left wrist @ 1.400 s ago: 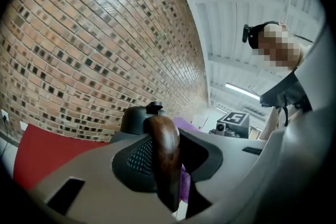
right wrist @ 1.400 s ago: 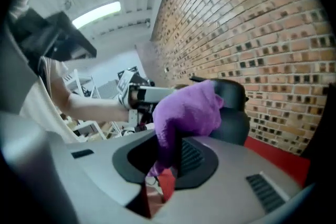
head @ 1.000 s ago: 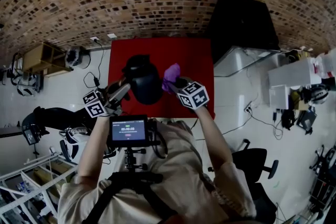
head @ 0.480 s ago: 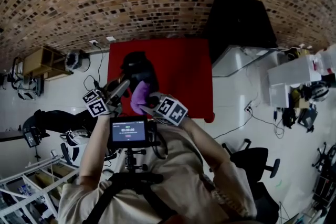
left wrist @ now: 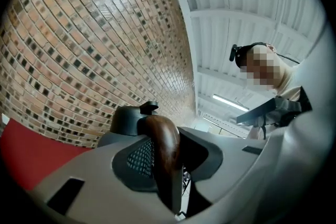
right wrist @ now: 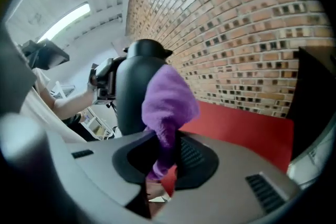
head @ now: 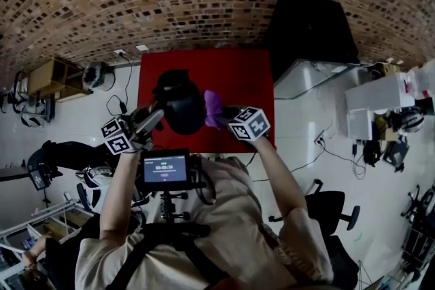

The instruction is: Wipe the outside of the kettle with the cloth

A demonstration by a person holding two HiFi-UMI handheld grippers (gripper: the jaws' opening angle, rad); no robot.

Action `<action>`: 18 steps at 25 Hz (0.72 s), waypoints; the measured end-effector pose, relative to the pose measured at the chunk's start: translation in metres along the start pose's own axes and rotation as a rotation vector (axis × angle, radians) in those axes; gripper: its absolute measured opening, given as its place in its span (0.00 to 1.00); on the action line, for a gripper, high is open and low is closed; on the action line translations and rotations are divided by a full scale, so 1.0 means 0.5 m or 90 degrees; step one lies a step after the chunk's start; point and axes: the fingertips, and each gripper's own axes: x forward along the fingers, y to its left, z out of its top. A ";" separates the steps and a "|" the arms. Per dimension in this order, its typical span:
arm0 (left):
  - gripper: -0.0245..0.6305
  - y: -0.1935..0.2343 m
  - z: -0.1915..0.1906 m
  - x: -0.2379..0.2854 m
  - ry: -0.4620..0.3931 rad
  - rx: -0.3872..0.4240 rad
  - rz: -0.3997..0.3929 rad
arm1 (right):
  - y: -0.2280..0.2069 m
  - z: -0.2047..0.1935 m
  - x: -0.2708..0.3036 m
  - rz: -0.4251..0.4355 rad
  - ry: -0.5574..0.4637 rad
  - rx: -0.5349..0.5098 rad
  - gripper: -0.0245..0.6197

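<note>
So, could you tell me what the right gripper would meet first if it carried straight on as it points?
Probably the kettle: the right gripper points at its side, and the cloth in its jaws would press there first. Depth is hard to judge.

Dim fisheye frames, edges bent and vignetted; ceiling light strip (right wrist: 67, 19) glares.

The small black screen (head: 166, 168) mounted near the person's chest shows a row of pale digits, too small to read. Nothing else carries legible writing.
</note>
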 end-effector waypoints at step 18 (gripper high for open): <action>0.19 0.027 0.040 0.012 -0.042 -0.008 0.021 | 0.217 0.011 0.076 0.151 0.023 -0.094 0.17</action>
